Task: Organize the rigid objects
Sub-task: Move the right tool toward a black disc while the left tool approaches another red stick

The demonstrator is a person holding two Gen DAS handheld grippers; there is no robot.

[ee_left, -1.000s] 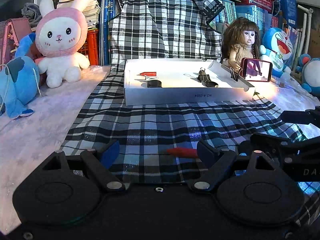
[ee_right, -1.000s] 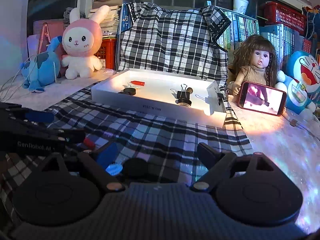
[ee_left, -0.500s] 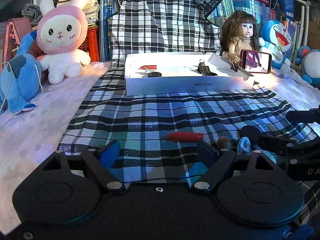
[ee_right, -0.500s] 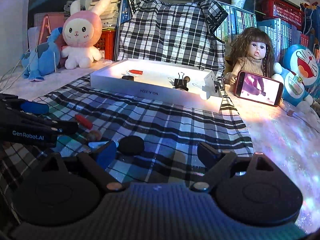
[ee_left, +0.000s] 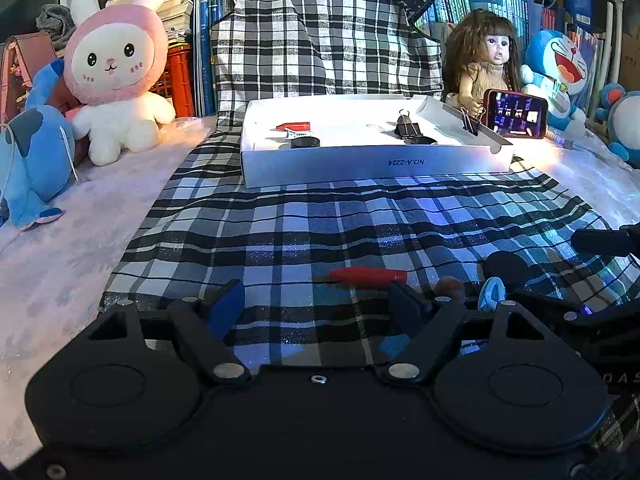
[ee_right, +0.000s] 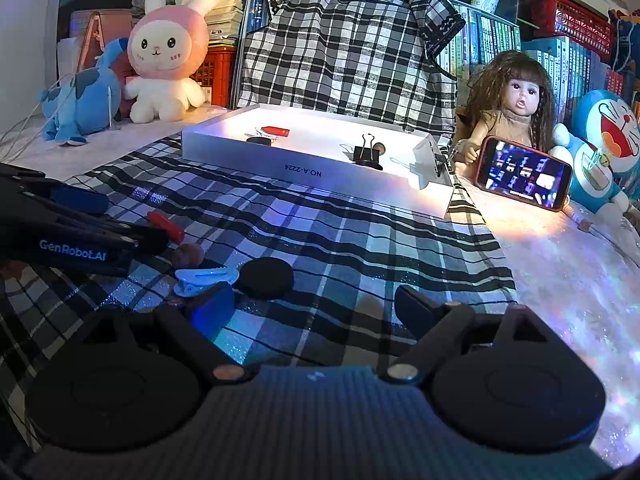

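Note:
On the checked cloth (ee_left: 320, 232) lie a red clip (ee_left: 368, 276), a brown ball (ee_left: 449, 286), a light blue clip (ee_left: 493, 291) and a black disc (ee_left: 507, 266). My left gripper (ee_left: 316, 300) is open, its jaws closing; the red clip lies just past its right fingertip, untouched. In the right wrist view my right gripper (ee_right: 314, 308) stands open and empty, with the black disc (ee_right: 264, 278) and blue clip (ee_right: 204, 278) just ahead of its left finger. The white box (ee_left: 376, 162) behind holds a red clip (ee_left: 294, 126), a black disc (ee_left: 305, 143) and a binder clip (ee_left: 406, 126).
A pink rabbit (ee_left: 116, 68) and a blue plush (ee_left: 32, 152) sit at the back left. A doll (ee_left: 486, 68), a lit phone (ee_left: 516, 114) and a blue cat toy (ee_left: 560, 64) stand at the back right. Books and crates line the rear.
The left fingers stand slightly closer together. The small objects on the cloth now show a little farther ahead of both grippers' fingers.

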